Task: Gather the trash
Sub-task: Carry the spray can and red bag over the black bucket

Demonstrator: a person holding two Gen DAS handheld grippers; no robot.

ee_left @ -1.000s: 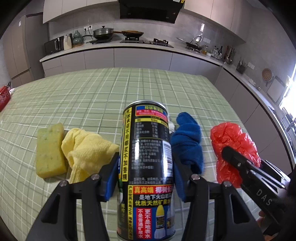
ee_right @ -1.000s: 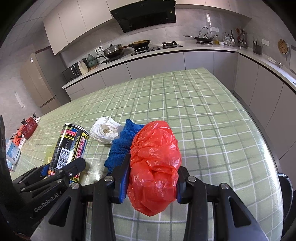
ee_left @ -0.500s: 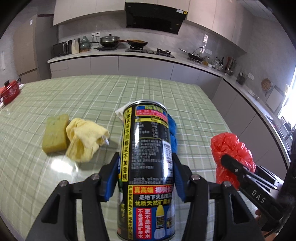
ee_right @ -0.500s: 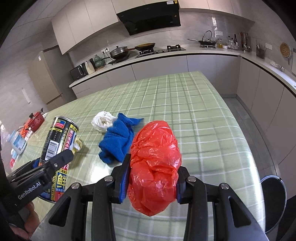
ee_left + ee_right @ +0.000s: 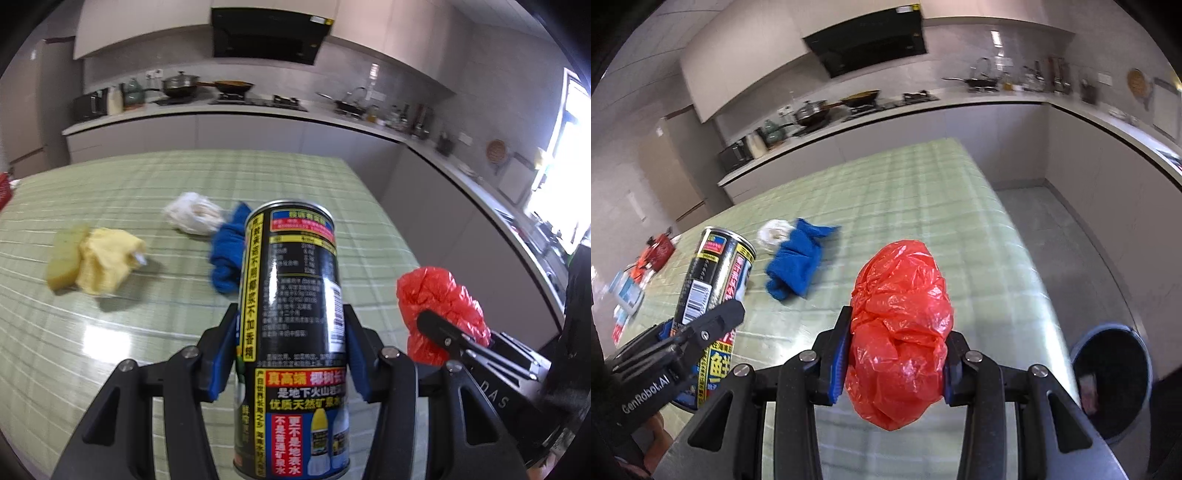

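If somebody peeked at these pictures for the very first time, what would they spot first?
First the tall black drink can with yellow and red labels, clamped upright in the left gripper above the green checked tablecloth. Next the crumpled bright red plastic bag, squeezed in the right gripper, with a dark round bin on the floor beside the table, at the lower right.

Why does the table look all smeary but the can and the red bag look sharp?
In the left wrist view the can is crisp between the fingers, while the table and cloths smear sideways: motion blur. In the right wrist view the red bag is sharp and the table's checks streak. Both views bend the counters into curves, a fisheye effect, and the window glares white.
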